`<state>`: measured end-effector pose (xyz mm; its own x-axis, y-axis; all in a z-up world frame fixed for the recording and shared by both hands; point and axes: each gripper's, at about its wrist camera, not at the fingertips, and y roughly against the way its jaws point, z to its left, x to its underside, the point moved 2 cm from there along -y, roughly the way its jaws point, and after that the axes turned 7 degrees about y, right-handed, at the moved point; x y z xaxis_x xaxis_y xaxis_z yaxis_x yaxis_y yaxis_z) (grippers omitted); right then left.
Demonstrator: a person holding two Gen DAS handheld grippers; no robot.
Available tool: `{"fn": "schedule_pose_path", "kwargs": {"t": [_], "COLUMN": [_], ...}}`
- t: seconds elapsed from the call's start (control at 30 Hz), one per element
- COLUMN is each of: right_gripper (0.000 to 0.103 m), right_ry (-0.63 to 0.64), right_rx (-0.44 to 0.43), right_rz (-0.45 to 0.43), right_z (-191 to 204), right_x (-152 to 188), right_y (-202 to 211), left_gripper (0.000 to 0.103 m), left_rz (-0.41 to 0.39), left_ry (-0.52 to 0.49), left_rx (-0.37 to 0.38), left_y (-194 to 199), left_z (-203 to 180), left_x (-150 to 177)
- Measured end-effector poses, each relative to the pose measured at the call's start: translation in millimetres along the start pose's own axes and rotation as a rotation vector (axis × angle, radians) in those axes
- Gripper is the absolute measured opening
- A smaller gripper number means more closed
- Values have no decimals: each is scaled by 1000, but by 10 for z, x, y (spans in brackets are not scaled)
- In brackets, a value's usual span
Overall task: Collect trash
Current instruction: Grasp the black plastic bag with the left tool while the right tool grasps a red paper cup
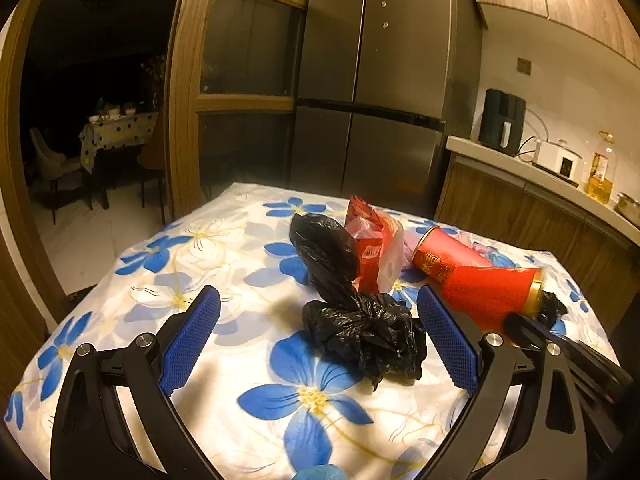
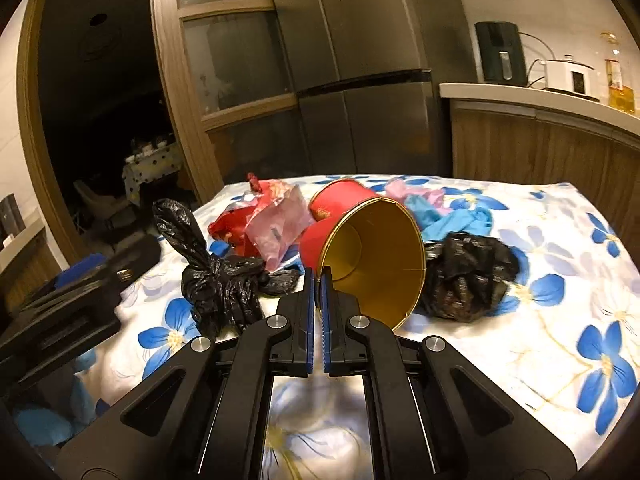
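Nearest to us, our left gripper (image 1: pixel 318 344) is hovering with its jaws spread wide and released over the flowered cloth (image 1: pixel 224 264) covering the counter. A knotted black trash bag (image 1: pixel 360 332) is lying between the jaws, closer to the right-hand blue pad, and its long twisted neck is stretching away beyond the fingertips. Past that neck, a crumpled red and clear wrapper (image 1: pixel 374 246) is sitting just ahead of the jaws.

Our right gripper (image 2: pixel 319 276) is holding its jaws clenched on the rim of a red cup with a gold lining (image 2: pixel 374 252), which is lying tilted on its side with its open mouth facing us. We are pinching the cup wall at its lower left edge. A second red cup (image 2: pixel 340 196) is lying just behind the first, touching it.

To the left of the clenched jaws, the same knotted black bag (image 2: pixel 220 284) is resting on the cloth, with the wrapper (image 2: pixel 268 224) beyond it. To the right of the jaws, a second crumpled black bag (image 2: pixel 466 280) is sitting just beside the held cup, and a blue rag (image 2: pixel 456 216) is lying farther ahead.

In the left wrist view we are seeing the held cup (image 1: pixel 484 294) just outside the right-hand jaw, with the right gripper's black frame touching its gold rim.
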<state>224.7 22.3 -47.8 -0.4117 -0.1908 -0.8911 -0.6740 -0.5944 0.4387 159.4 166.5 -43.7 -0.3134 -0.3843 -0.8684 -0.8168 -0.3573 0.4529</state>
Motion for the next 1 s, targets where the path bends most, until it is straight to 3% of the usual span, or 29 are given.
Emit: {"fn": "schedule_pose_path", "kwargs": {"t": [0.33, 0.43, 0.57, 0.87, 1.0], "right_gripper": [3, 3, 3, 3, 3], "right_ry": [-21, -31, -34, -43, -47], "right_rx": [46, 53, 61, 92, 104], "right_rz": [-65, -72, -82, -112, -122], "right_z": [-194, -244, -253, -250, -279], "right_x": [27, 28, 34, 23, 28], "right_y": [499, 571, 659, 875, 971], "left_gripper": [89, 79, 54, 10, 4], "left_rz": [153, 162, 170, 176, 172], "left_ry": [-28, -62, -82, -93, -60], "left_rx": [-90, -105, -115, -97, -42], "left_y": [-440, -451, -441, -418, -332], "left_z": [-252, -306, -325, -325, -300], "left_x": [185, 232, 269, 293, 279]}}
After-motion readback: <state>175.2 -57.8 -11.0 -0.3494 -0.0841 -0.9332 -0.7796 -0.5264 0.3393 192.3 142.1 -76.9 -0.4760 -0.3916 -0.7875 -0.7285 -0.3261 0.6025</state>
